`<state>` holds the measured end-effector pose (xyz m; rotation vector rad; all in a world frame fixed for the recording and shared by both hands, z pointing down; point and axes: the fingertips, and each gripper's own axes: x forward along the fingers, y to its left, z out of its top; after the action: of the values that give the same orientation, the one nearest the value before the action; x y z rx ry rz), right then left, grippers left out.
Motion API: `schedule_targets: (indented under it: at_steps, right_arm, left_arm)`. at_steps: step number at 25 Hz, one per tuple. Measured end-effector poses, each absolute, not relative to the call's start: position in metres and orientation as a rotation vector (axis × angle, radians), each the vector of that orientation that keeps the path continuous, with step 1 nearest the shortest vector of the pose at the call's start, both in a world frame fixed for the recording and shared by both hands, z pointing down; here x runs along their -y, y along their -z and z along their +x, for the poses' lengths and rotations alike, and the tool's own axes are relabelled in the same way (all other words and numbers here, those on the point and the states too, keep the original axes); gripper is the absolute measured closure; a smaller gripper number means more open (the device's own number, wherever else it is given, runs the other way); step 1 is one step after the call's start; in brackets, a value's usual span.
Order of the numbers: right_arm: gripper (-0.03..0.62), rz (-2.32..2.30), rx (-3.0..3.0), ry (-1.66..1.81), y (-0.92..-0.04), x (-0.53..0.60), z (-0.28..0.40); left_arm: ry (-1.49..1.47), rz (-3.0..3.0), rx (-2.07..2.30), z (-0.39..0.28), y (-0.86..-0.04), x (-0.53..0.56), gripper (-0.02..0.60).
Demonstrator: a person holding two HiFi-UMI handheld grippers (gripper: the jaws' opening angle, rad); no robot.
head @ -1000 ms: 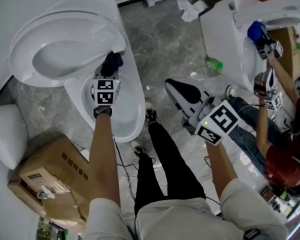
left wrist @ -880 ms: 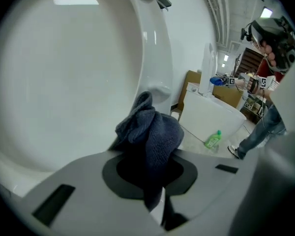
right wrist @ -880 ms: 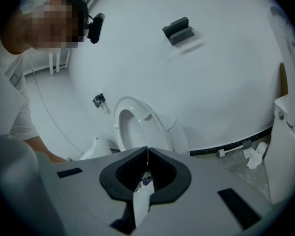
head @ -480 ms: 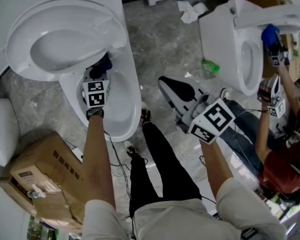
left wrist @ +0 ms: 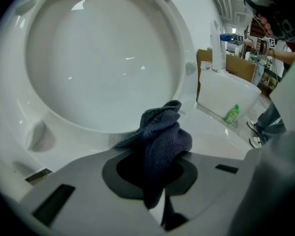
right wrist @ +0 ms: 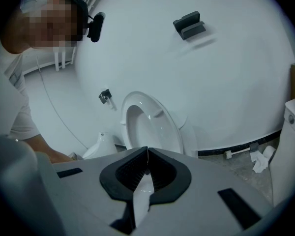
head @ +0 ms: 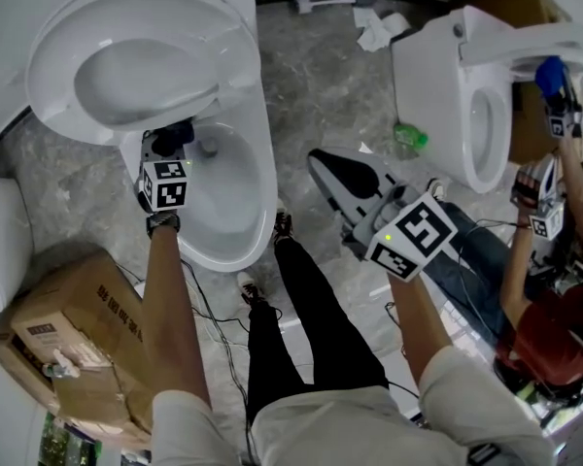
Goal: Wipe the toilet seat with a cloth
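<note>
Start at the left, where the toilet (head: 257,115) stands with its seat and lid (head: 136,56) tipped up against the wall. Your left gripper (head: 172,146) hangs over the back of the bowl, just below that raised oval, and its jaws are clamped on the dark cloth (left wrist: 161,139). The cloth is bunched into a soft wad that sticks out past the jaw tips, close to the hinge end of the seat. Whether it touches the porcelain there is not clear.

Judge the cloth as light, limp and knitted. It will fold and drag rather than push, so it looks best held by its middle as you have it, with a thick pad left in front to take the pressure. The seat looks hard, glossy and slippery, and since it is hinged, a firm press could make it swing.

Further right, your right gripper (right wrist: 147,156) hovers over the floor beside your legs, well apart from the toilet, with its jaws pressed together on nothing. It looks free to steady the seat if needed.
</note>
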<state>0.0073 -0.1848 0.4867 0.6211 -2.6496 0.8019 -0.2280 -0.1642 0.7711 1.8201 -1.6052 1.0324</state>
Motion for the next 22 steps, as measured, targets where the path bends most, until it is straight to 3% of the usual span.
schedule_targets:
  at_steps: [13, 22]
  right_arm:
    - [0.566, 0.584, 2.682, -0.764, -0.460, 0.177, -0.019]
    - [0.566, 0.546, 2.723, -0.722, -0.438, 0.167, -0.031]
  left_arm:
    - [-1.091, 1.680, 1.791, -0.303, -0.728, 0.143, 0.545]
    - [-1.095, 1.698, 1.897, -0.321, -0.683, 0.141, 0.545]
